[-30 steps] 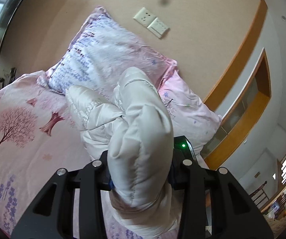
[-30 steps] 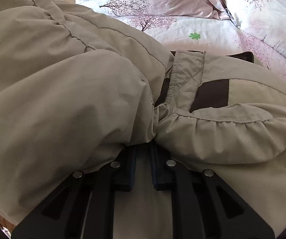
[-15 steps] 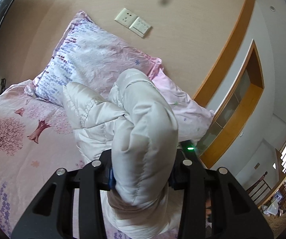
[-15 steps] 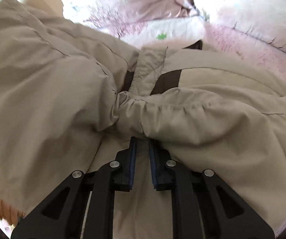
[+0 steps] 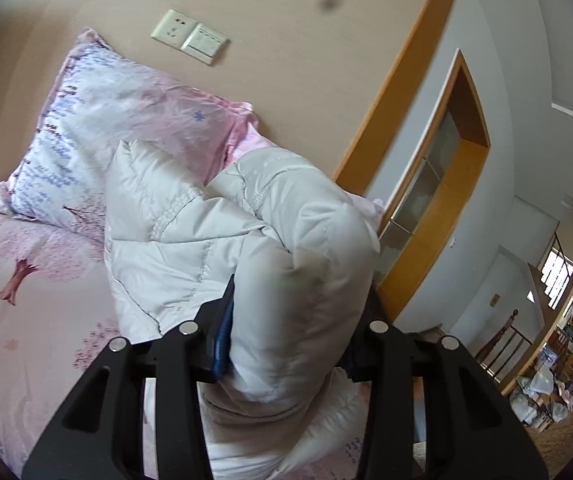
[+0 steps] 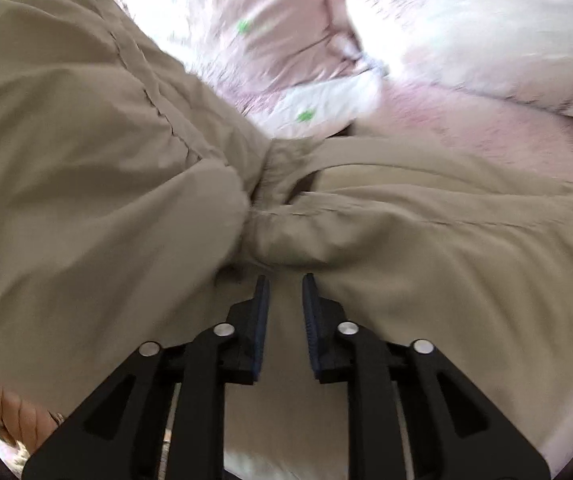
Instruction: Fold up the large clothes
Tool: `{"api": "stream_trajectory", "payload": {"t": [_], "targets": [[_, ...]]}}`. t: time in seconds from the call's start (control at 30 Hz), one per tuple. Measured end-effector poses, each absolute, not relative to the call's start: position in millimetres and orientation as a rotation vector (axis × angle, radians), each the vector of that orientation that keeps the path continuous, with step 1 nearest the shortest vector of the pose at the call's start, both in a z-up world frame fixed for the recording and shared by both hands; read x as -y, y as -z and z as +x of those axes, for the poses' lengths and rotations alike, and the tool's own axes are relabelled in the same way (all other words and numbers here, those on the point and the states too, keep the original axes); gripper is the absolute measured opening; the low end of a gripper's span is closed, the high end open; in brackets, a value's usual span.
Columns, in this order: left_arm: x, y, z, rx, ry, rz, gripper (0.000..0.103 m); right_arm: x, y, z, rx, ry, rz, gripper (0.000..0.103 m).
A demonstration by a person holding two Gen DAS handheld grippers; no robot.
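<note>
A pale puffy down jacket (image 5: 214, 232) lies bunched on the pink bed. My left gripper (image 5: 294, 320) is shut on a thick padded fold of it, which bulges up between the fingers and hides the tips. In the right wrist view the same jacket (image 6: 86, 184) looks beige and fills most of the frame, gathered into a pinched knot in the middle. My right gripper (image 6: 284, 280) is shut on a thin layer of that fabric just below the knot, its blue pads (image 6: 262, 312) a narrow gap apart.
A pink flowered bedsheet (image 5: 18, 320) covers the bed. A pillow (image 5: 118, 120) leans on the beige wall under a socket plate (image 5: 190, 36). A wooden door frame (image 5: 438, 216) stands right. More pink bedding (image 6: 446, 40) lies beyond the jacket. A hand (image 6: 18, 416) shows bottom left.
The left gripper has swung right with its jacket fold, so the pillow and socket moved left in view. The right gripper has pulled back and up, and its pads stand slightly wider apart.
</note>
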State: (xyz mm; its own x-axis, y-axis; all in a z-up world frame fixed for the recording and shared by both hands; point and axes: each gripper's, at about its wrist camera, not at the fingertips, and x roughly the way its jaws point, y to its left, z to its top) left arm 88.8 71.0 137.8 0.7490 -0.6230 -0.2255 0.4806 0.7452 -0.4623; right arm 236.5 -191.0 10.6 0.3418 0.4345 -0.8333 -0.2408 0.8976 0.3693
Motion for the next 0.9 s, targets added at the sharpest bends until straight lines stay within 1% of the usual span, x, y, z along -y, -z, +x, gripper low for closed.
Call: {"api": "stream_trajectory", "payload": {"t": [0.13,0.2,0.3,0.43,0.5,0.57,0.6,0.67,0.9], "targets": [[-57.5,-139.1,90.9,-0.385,0.648,-0.392,0.042,218.0,0.4,232.0,-1.165,-0.381,0.208,0.020],[-48.8,-139.7,92.3,-0.386,0.667,-0.394,0.042,225.9,17.0,240.5,-1.207,-0.386,0.248,0.020],[-32.7,-138.8,93.6,-0.394,0.697,-0.396,0.042,225.9,34.6,250.5,-1.216,-0.412,0.269,0.019],[-8.0,-136.3,96.6,-0.419,0.746,-0.384,0.043,241.8,24.5,242.2,-1.164,-0.447,0.326,0.020],[8.7,-134.7,97.8,-0.439,0.770,-0.365,0.043,263.7,4.4,223.2,-1.080,-0.427,0.352,0.024],[22.3,-133.7,98.8,-0.448,0.787,-0.346,0.043,288.3,-10.9,207.1,-1.000,-0.379,0.386,0.042],[27.8,-133.0,100.2,-0.453,0.795,-0.340,0.043,301.5,-16.5,200.4,-0.967,-0.349,0.404,0.046],[39.5,-130.5,104.3,-0.468,0.814,-0.333,0.043,328.9,-23.8,187.1,-0.921,-0.294,0.445,0.047],[74.1,-117.3,116.5,-0.523,0.838,-0.325,0.043,390.9,-24.6,165.3,-0.876,-0.180,0.572,0.047]]}}
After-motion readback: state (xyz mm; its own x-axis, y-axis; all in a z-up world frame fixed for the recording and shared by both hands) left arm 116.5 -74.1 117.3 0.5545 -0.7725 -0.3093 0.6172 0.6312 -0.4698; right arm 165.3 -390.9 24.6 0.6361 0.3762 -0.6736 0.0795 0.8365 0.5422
